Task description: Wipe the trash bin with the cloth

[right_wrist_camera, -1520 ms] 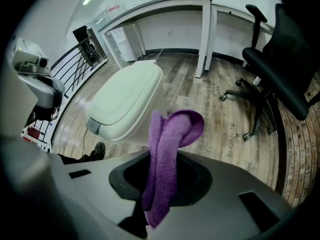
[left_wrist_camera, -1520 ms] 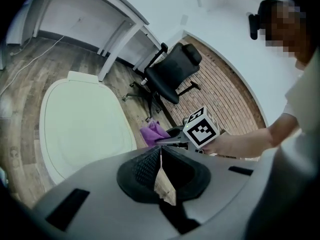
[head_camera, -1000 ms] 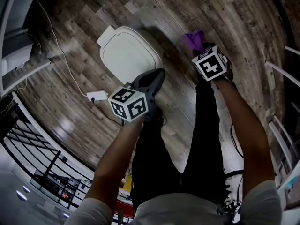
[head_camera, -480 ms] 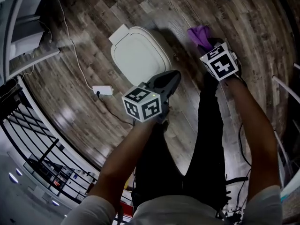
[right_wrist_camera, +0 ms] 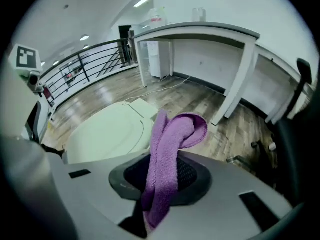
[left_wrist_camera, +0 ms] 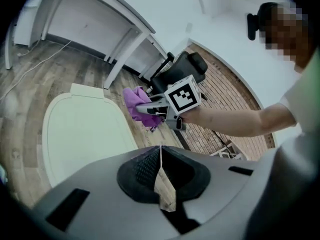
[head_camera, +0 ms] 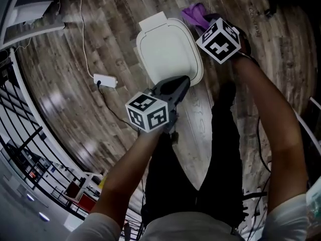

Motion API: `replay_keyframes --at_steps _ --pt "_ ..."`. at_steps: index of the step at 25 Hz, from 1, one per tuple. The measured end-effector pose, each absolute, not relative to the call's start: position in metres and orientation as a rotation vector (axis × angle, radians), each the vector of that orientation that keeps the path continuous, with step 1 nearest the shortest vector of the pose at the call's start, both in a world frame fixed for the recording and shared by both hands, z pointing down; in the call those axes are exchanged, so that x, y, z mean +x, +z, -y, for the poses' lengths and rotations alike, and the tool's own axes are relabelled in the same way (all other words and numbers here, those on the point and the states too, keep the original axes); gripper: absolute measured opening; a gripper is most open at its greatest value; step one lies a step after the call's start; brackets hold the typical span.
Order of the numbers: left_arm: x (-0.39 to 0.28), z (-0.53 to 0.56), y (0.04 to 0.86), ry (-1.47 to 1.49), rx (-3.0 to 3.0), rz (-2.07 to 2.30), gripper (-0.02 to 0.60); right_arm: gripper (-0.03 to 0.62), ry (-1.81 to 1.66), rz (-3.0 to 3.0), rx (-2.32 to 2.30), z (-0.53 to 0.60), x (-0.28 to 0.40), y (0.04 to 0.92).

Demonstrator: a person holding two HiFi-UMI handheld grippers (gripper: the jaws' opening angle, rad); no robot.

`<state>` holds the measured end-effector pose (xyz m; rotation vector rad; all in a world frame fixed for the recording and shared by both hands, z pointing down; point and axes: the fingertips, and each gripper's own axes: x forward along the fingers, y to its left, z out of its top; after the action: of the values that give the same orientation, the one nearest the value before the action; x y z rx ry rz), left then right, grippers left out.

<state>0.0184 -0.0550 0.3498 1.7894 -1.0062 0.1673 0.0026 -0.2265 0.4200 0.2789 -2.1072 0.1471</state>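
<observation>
First, the left claw [head_camera: 181, 82] hangs over the near rim of the trash bin [head_camera: 168, 49], its jaws pressed together with nothing between them. The person's legs [head_camera: 220, 149] stand just short of that rim. The bin sits on the wooden floor [head_camera: 75, 114] with its white lid shut. Bare boards lie open to the left of the bin, apart from a white power adapter [head_camera: 105, 80] and its cable. At the bin's far right corner, the right claw [head_camera: 203, 21] is clamped on the purple cloth [head_camera: 193, 13], which loops up out of the jaws beside the bin's rim. I cannot tell whether cloth and bin touch. Beyond the bin stands a white bench [right_wrist_camera: 200, 31], and a railing [right_wrist_camera: 85, 59] closes off the floor further left.
</observation>
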Motion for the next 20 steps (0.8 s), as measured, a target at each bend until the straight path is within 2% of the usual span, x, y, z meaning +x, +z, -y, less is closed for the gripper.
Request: replay_keyframes --at_steps 4,9,20 --pt "-0.005 0.045 0.354 0.136 1.765 1.044 0.009 0.08 -0.083 2.081 0.152 0.236 -0.049 0.425" --pt "-0.016 0.032 0.361 0.11 1.746 1.054 0.009 0.081 -0.217 2.002 0.057 0.239 -0.078 0.442" --pt "-0.001 0.019 0.363 0.092 1.76 1.021 0.009 0.08 -0.294 1.903 -0.036 0.224 -0.04 0.456"
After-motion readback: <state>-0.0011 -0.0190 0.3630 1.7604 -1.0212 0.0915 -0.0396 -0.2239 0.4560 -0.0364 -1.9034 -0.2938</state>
